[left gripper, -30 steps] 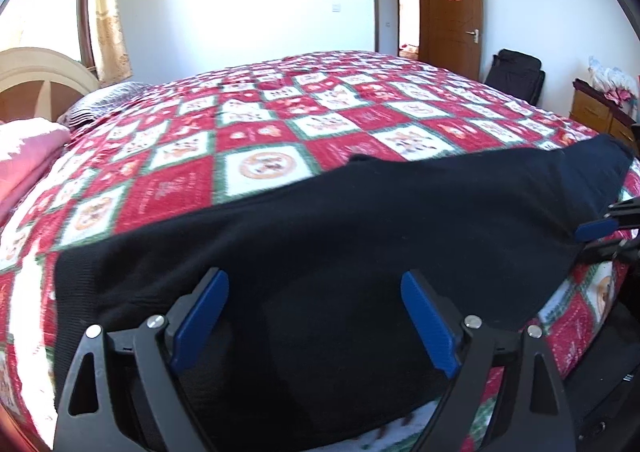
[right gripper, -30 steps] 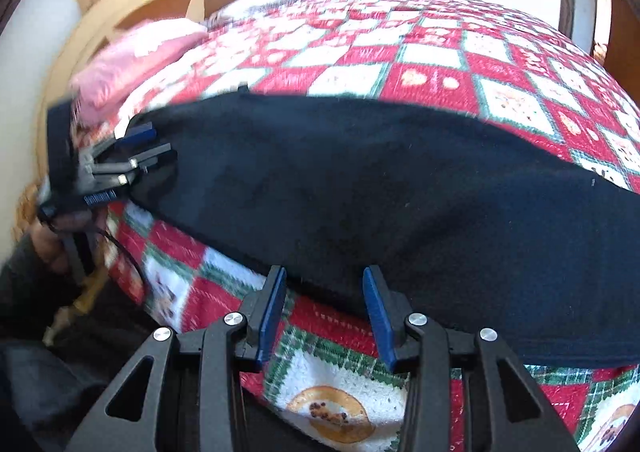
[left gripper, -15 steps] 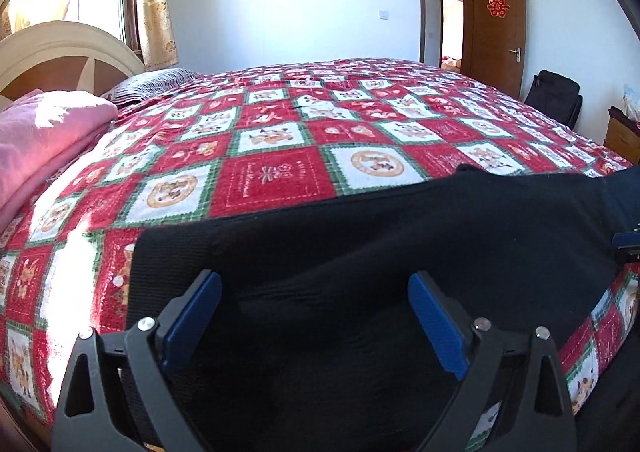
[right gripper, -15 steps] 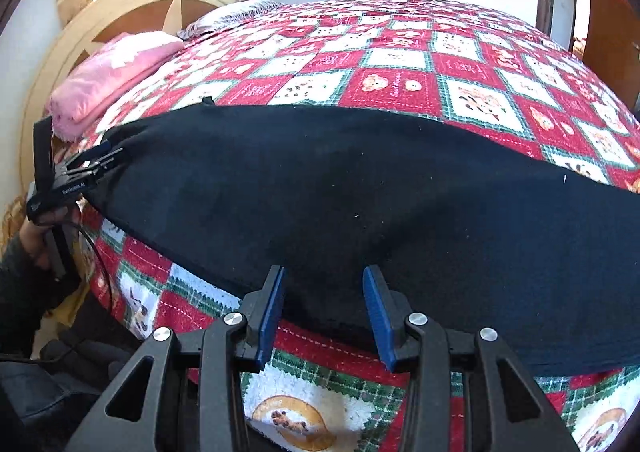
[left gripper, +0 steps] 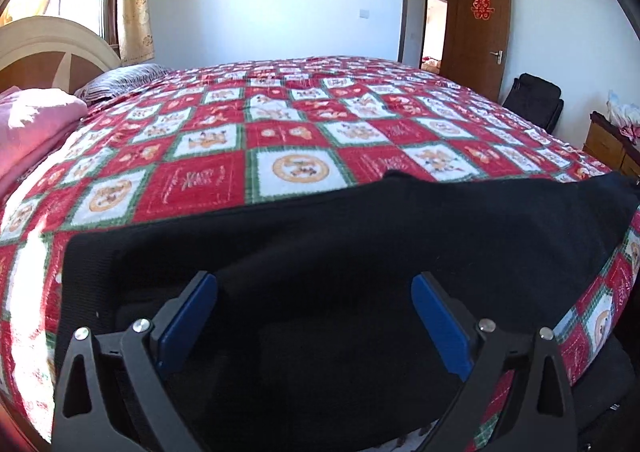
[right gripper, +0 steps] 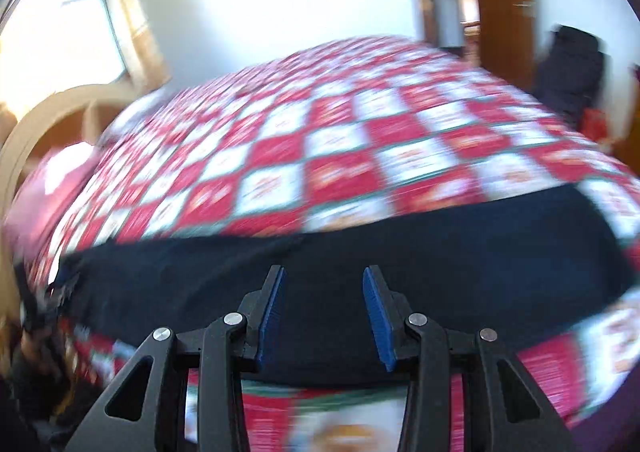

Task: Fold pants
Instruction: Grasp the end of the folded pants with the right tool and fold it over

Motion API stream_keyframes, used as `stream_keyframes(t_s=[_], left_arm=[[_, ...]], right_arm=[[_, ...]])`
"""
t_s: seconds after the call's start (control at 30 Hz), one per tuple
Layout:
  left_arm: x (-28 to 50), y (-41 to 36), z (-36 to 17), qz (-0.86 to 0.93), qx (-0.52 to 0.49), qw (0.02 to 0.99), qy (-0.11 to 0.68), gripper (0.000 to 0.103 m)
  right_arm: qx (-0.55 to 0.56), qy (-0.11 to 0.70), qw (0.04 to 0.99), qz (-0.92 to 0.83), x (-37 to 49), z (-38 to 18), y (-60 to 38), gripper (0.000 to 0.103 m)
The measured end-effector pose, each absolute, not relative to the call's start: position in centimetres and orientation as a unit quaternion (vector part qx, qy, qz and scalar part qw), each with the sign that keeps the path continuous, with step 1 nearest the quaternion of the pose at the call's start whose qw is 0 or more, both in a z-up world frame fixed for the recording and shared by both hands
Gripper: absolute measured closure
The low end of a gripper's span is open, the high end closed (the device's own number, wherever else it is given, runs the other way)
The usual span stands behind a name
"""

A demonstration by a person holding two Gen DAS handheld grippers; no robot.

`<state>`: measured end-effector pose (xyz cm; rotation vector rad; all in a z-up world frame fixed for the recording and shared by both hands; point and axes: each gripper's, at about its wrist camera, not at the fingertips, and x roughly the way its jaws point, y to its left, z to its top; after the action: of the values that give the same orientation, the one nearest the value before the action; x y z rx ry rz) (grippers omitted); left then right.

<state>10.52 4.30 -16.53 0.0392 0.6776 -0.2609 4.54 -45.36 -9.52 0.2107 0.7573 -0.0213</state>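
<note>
left jaws: left gripper (left gripper: 314, 322) spread wide and opening, nothing pinched; black fabric lies under and between the blue pads (left gripper: 188, 318).
right jaws: right gripper (right gripper: 325, 316) part-spread, empty, blurred view; hovers over the near hem.
pants: black pants (left gripper: 360, 252) flat on the near edge of the bed, on the red-white-green checked quilt (left gripper: 280, 139).
long axis: across both views, left-right, along the bed edge.
nearer hand: left sits over the pants' left end; right looks nearer the middle, judged.
writing: red double-happiness cutout (left gripper: 483, 6) on the wooden door (left gripper: 486, 35); quilt characters unreadable.
</note>
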Motion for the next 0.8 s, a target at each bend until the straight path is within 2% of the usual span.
stream_keyframes(t_s=[0.17, 0.37, 0.6, 0.8], left_arm=[[10.4, 5.0, -17.1, -0.11, 0.027, 0.937, 0.33, 0.003], [10.2, 4.9, -17.3, -0.109, 0.03, 0.938, 0.328, 0.002], [10.2, 5.0, -17.3, -0.112, 0.029, 0.937, 0.329, 0.001], [10.2, 4.8, -17.4, -0.111, 0.032, 0.938, 0.327, 0.0]], right_arm=[[0.157, 0.333, 0.923, -0.113, 1.9, -7.4, -55.5, 0.061], [0.227, 0.349, 0.898, -0.144, 0.7, -8.7, -62.6, 0.061], [0.253, 0.348, 0.895, -0.123, 0.6, -10.0, -63.8, 0.061], [0.246, 0.378, 0.887, -0.104, 1.0, -10.4, -63.5, 0.061]])
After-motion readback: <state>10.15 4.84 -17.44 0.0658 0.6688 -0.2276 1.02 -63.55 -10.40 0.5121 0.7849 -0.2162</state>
